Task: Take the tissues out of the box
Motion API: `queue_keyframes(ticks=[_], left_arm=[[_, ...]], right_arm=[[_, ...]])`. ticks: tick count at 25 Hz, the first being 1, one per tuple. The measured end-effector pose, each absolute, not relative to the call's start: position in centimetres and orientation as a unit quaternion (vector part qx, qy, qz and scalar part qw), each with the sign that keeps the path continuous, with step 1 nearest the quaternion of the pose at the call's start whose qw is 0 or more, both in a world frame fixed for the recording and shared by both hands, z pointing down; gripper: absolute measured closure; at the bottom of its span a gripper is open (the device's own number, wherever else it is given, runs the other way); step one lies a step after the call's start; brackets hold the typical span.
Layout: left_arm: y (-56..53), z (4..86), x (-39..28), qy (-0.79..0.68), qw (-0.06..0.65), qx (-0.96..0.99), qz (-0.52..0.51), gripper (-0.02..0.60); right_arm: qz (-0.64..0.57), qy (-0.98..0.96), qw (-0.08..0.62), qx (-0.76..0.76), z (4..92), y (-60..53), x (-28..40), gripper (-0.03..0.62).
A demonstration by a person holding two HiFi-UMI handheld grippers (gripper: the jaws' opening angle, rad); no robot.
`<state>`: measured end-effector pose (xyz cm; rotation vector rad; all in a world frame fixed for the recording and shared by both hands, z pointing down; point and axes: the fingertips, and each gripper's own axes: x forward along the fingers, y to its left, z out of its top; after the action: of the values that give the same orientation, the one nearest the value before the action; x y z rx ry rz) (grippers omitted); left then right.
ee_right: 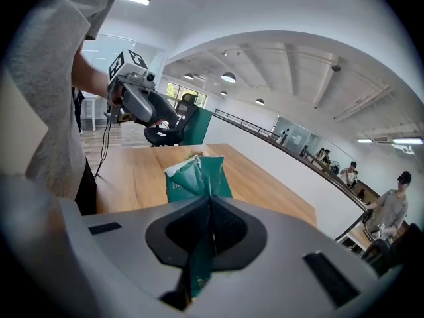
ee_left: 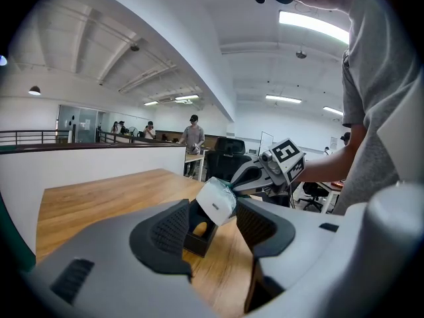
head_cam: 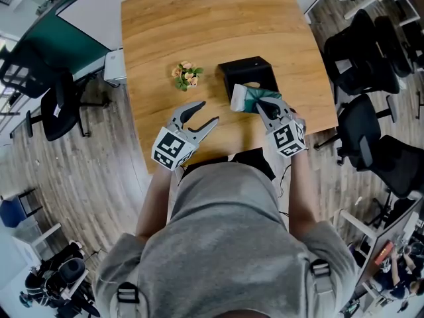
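Observation:
A black tissue box point(head_cam: 246, 71) stands open-topped on the wooden table point(head_cam: 199, 25). Just in front of it, clear of the box, hangs a green and white tissue pack point(head_cam: 246, 99) with my right gripper point(head_cam: 260, 105) shut on its edge. In the right gripper view the green wrapper point(ee_right: 196, 177) runs pinched between the closed jaws of the right gripper point(ee_right: 209, 207). My left gripper point(head_cam: 207, 111) hovers open and empty to the left of the pack. In the left gripper view the box point(ee_left: 199, 236) and the pack point(ee_left: 217, 201) show beyond the spread jaws of the left gripper point(ee_left: 212, 225).
A small bunch of flowers point(head_cam: 187, 75) lies on the table left of the box. Black office chairs point(head_cam: 361, 58) stand to the right of the table and another chair point(head_cam: 56, 108) to the left. The table's near edge is right at the person's body.

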<state>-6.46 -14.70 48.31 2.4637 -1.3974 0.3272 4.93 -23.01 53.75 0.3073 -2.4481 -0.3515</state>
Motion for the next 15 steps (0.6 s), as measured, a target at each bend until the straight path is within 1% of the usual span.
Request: queue_keyframes(ticks=[15], left_arm=[[-14.43, 48.57, -6.52, -0.488, 0.145, 0.853, 0.115, 0.345]], right_arm=[[-0.142, -0.929, 0.320, 0.117, 53.80, -23.00, 4.75, 0.588]])
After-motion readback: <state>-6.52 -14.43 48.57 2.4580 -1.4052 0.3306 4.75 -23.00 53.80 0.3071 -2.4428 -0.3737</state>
